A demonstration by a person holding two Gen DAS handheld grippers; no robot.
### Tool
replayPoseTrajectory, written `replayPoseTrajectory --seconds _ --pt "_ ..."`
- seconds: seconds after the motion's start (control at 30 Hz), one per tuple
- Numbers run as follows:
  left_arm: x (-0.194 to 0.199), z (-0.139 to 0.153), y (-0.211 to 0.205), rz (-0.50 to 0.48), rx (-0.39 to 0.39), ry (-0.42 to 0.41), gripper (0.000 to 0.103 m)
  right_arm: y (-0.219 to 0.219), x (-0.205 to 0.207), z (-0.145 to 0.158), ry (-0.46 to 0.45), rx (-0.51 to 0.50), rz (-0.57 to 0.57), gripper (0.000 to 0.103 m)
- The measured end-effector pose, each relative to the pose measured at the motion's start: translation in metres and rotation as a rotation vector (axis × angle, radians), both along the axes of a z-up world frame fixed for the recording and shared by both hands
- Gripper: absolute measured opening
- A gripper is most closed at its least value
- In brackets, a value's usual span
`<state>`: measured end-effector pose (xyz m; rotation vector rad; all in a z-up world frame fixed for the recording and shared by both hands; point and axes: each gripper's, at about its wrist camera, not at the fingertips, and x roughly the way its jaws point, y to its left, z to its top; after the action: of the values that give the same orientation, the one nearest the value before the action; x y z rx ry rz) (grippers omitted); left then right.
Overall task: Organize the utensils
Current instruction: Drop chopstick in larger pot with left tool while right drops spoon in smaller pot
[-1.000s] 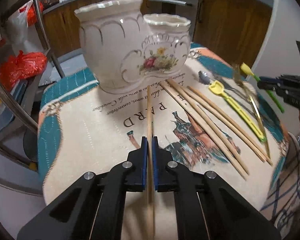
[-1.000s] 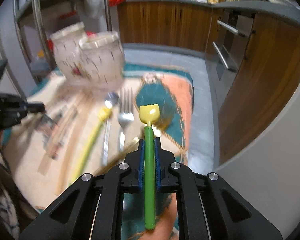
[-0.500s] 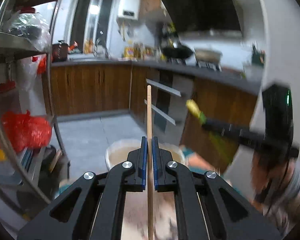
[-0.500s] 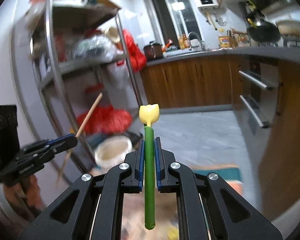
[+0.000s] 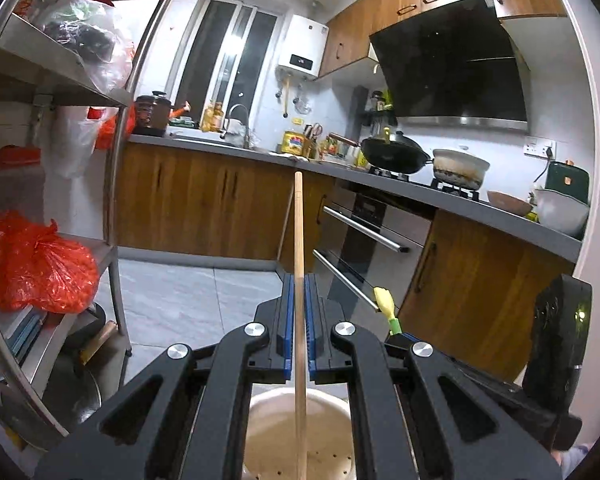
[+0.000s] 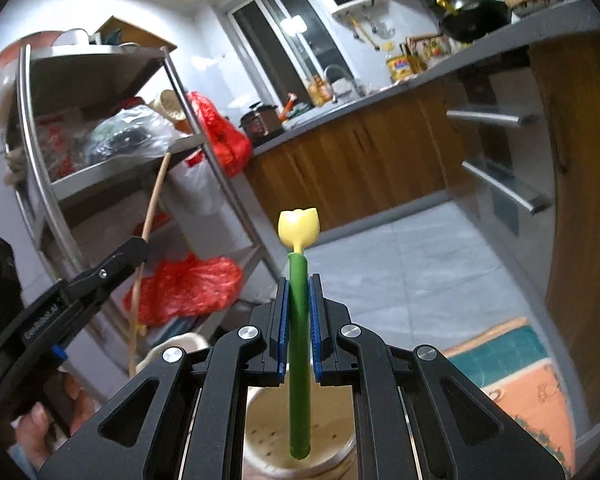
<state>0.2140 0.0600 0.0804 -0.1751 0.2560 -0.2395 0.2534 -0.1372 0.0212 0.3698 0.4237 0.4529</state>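
Both grippers had tipped upright over the holder since the earlier frame.
Left gripper [image 5: 299, 328] clamped the chopstick [image 5: 298, 264] above the holder [image 5: 268, 436]; right gripper [image 6: 299, 328] clamped the green-handled utensil [image 6: 299, 320] above its other cup.

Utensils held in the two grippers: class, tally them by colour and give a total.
Wooden tan: 1, the chopstick in the left gripper
Green and yellow: 1, the tulip utensil in the right gripper
Total: 2
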Motion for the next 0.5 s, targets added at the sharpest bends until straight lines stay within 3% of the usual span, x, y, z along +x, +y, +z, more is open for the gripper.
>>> replayPoseTrajectory --seconds 0.13,0.5 --pt "0.002 -0.006 -0.008 0.001 0.048 0.008 0.005 0.01 0.005 -0.004 -0.01 -0.056 -0.008 0.011" --pt "-0.039 -0.025 -0.009 -0.007 0.144 0.057 0.005 0.016 -0.022 -0.006 -0.028 -0.151 0.051 0.011"
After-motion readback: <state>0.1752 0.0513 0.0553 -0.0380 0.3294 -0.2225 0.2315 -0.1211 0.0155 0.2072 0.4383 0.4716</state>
